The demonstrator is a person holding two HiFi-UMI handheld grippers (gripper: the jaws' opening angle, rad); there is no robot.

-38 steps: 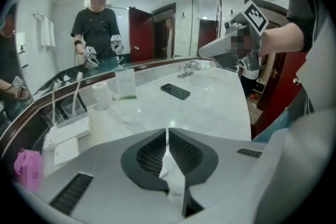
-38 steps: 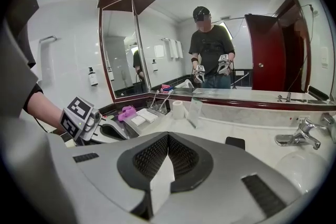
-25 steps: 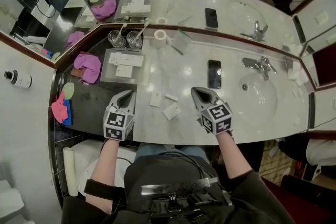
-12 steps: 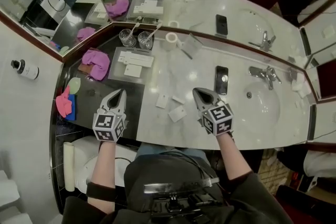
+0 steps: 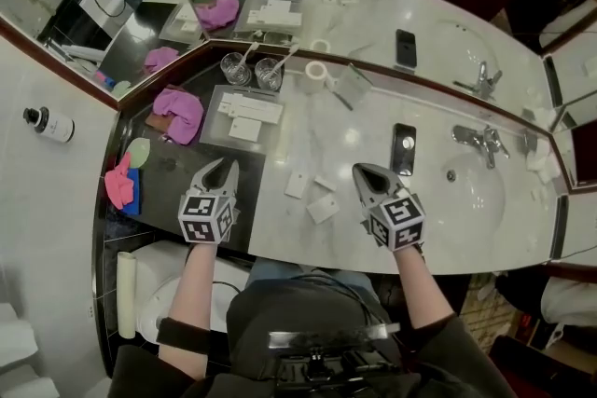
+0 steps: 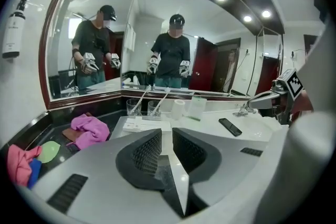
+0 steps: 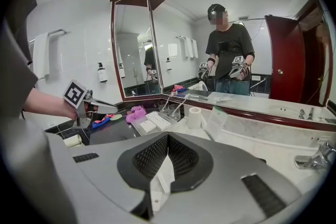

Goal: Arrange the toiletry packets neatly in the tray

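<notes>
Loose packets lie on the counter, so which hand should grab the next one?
Probably right: the right gripper sits nearest the loose packets, though its shut fingers must open first.

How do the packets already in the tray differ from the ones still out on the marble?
The tray packets sit inside the tray, close together and squared with its edges; the loose packets lie on bare marble, spread apart at differing angles. The tray packets include a longer strip; the loose packets are short. All are flat and white.
</notes>
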